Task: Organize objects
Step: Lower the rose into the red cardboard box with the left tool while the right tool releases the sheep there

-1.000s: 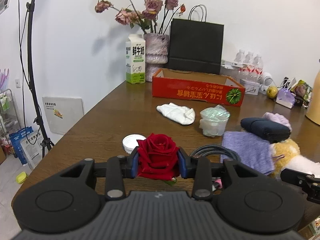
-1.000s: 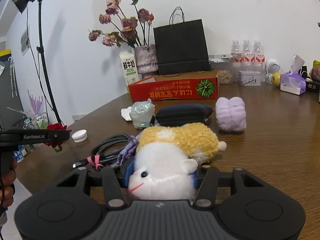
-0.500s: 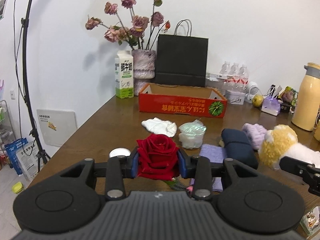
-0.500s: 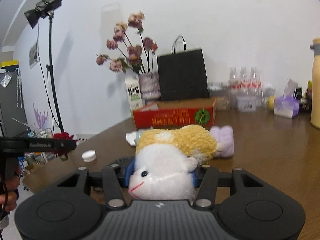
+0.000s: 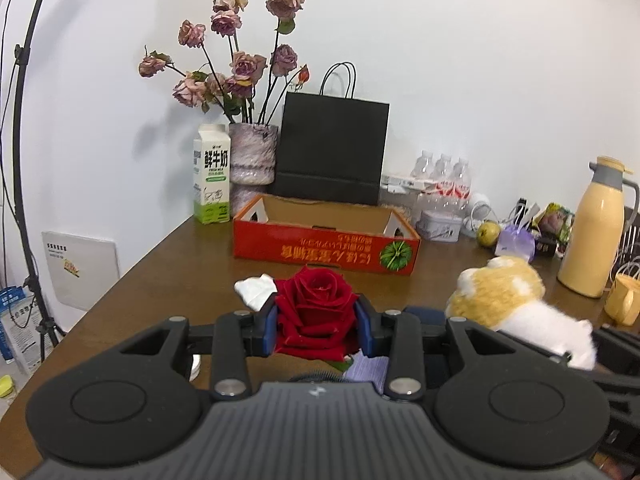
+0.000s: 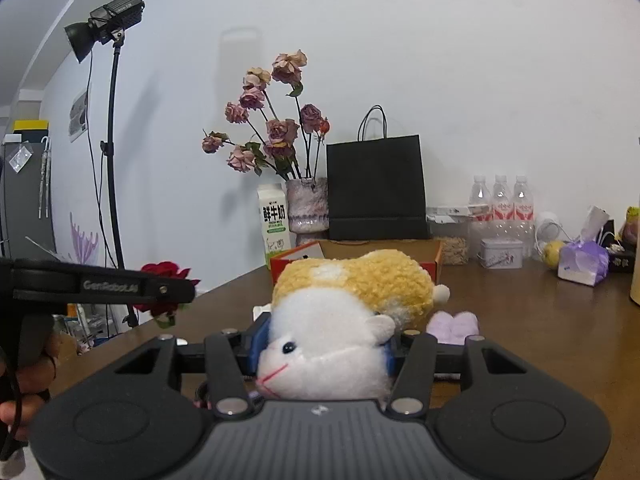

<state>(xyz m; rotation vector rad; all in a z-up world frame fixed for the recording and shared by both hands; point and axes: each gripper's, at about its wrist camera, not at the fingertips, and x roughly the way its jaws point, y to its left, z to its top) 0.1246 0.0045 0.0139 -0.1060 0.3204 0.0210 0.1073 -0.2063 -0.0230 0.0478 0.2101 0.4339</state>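
Observation:
My left gripper [image 5: 317, 322] is shut on a red rose [image 5: 316, 308] and holds it above the brown table [image 5: 176, 264]. The rose also shows at the left of the right wrist view [image 6: 164, 276]. My right gripper [image 6: 320, 344] is shut on a white and yellow plush hamster [image 6: 340, 312], lifted above the table; it also shows at the right of the left wrist view [image 5: 504, 300]. An open red cardboard box [image 5: 326, 240] lies ahead, in front of a black paper bag [image 5: 334, 148].
A milk carton [image 5: 212, 174] and a vase of dried roses [image 5: 253, 152] stand at the back left. A yellow thermos [image 5: 596, 224], water bottles [image 5: 442, 178], a tin [image 5: 439, 226] and a purple tissue pack [image 6: 582, 262] are at the right. A white cloth [image 5: 256, 290] and a purple towel [image 6: 454, 326] lie on the table.
Both grippers have risen and moved forward toward the red box, each still holding its object. The cable, lid and cup have dropped out of sight below.

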